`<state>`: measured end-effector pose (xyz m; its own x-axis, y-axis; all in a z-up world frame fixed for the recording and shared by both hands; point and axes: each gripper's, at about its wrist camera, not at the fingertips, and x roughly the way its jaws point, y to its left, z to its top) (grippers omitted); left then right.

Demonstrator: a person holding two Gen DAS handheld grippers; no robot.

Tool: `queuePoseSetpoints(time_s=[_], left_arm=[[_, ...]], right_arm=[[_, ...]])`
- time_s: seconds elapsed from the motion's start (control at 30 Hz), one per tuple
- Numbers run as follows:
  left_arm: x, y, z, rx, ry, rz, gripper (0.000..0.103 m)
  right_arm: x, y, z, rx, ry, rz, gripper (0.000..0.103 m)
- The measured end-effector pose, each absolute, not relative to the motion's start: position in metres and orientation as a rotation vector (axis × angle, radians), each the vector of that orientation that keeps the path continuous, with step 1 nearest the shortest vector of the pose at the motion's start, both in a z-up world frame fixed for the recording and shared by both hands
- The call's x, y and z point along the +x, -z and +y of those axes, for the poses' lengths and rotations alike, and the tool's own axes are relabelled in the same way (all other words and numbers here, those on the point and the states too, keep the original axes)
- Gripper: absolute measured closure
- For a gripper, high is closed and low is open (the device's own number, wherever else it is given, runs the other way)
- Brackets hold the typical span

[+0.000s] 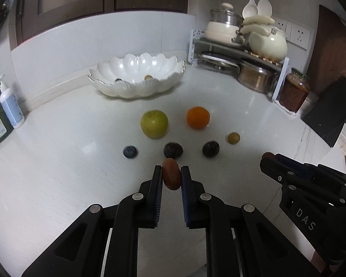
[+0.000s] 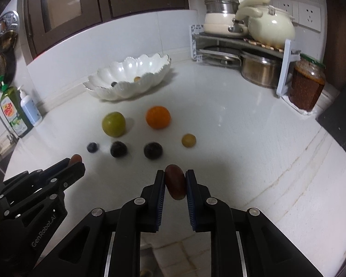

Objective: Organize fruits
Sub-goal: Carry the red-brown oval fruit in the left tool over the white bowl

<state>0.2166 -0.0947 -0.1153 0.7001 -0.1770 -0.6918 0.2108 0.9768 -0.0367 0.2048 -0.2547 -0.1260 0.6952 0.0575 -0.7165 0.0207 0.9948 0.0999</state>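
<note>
Two hand-held grippers hover over a white kitchen counter [image 1: 57, 184], each clamped on a small oblong reddish-brown fruit. At lower centre of the left wrist view, the left gripper [image 1: 171, 173] pinches its reddish fruit [image 1: 171, 174] between blue-padded fingers; the right gripper [image 2: 175, 181], lower centre of its own view, grips a darker red fruit [image 2: 175, 182] the same way. On the counter beyond, mid-frame, lie a green apple [image 1: 154, 124], an orange [image 1: 198, 117], a small yellow-green fruit [image 1: 233, 137], two dark plums [image 1: 173, 150] and a blueberry [image 1: 130, 151], all apart from one another. Behind them, toward upper centre, a scalloped white bowl [image 1: 136, 87] holds two small fruits. Pots on a rack [image 1: 242, 46] and a jar [image 1: 294, 92] fill the upper right; soap bottles [image 1: 9, 106] stand at the left edge.
</note>
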Motion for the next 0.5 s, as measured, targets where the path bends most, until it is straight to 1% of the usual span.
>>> queuePoseSetpoints(time_s=[0.5], left_arm=[[0.226,0.064,-0.062,0.045,0.208,0.655,0.086]], right_arm=[[0.221,0.080,-0.224,0.095,-0.052,0.714,0.084]])
